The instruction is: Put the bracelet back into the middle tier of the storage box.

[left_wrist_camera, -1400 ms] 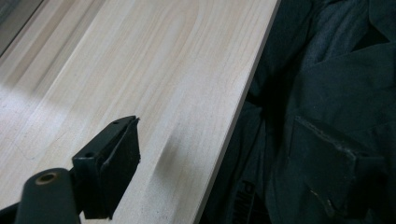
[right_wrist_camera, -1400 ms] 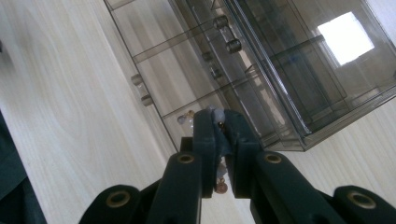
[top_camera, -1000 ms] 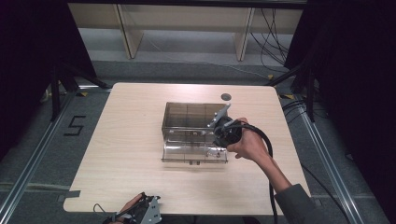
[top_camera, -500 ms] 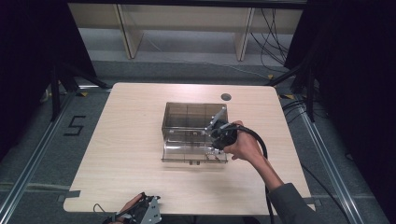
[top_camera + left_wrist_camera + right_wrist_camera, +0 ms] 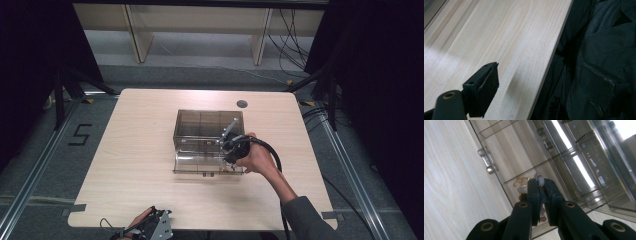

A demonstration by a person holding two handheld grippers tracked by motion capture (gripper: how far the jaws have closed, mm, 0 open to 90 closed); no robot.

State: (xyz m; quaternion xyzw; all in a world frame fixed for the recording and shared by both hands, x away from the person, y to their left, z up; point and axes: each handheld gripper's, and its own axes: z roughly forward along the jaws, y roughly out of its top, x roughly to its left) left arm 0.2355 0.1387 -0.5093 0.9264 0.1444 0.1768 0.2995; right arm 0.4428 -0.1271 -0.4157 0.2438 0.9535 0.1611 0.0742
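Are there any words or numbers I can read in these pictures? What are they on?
"5" – dark tape marks on the grey floor, left of the table in the high view.
Faint print on the dark jacket in the left gripper view – too blurred to read.
Nothing readable on the clear box, the table or the grippers.

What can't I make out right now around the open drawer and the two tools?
- Jewellery in the right tool: mostly hidden by its jaws, right gripper view.
- Drawer contents: too small in the high view.
- Left tool: cut by the bottom edge, high view; second jaw out of frame, left gripper view.
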